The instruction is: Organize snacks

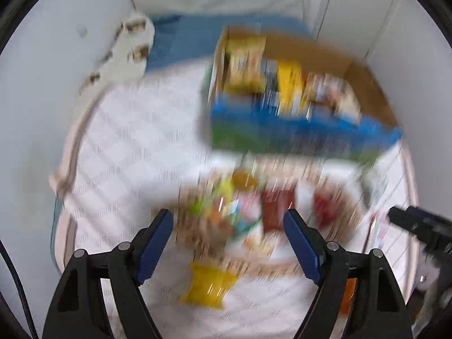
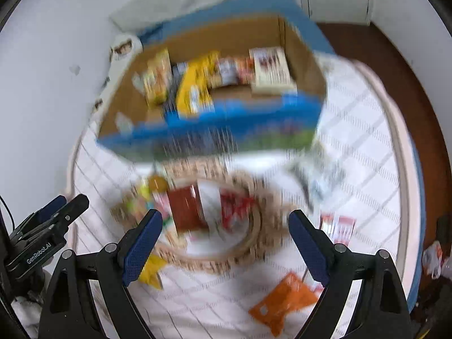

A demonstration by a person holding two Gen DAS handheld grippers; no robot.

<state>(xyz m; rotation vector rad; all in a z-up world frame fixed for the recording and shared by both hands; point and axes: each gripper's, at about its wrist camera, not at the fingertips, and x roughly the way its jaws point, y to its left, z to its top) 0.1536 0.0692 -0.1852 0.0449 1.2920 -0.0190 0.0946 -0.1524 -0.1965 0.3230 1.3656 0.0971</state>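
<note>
Both views are motion-blurred. A cardboard box [image 1: 305,130] with a blue printed front holds several snack packs; it also shows in the right wrist view [image 2: 226,130]. In front of it a round woven basket [image 2: 254,243] holds more snacks, including a brown-red pack [image 2: 185,207]. The basket also shows in the left wrist view [image 1: 347,209]. A yellow packet [image 1: 210,285] and an orange packet [image 2: 285,302] lie loose on the white quilt. My left gripper [image 1: 228,220] is open and empty above the basket. My right gripper [image 2: 226,220] is open and empty above it too.
The white quilt [image 1: 135,147] covers a bed against a white wall. A pillow with brown prints [image 1: 132,50] lies at the back left. A red-white packet [image 2: 339,226] lies right of the basket. Dark floor [image 2: 395,70] runs along the bed's right side.
</note>
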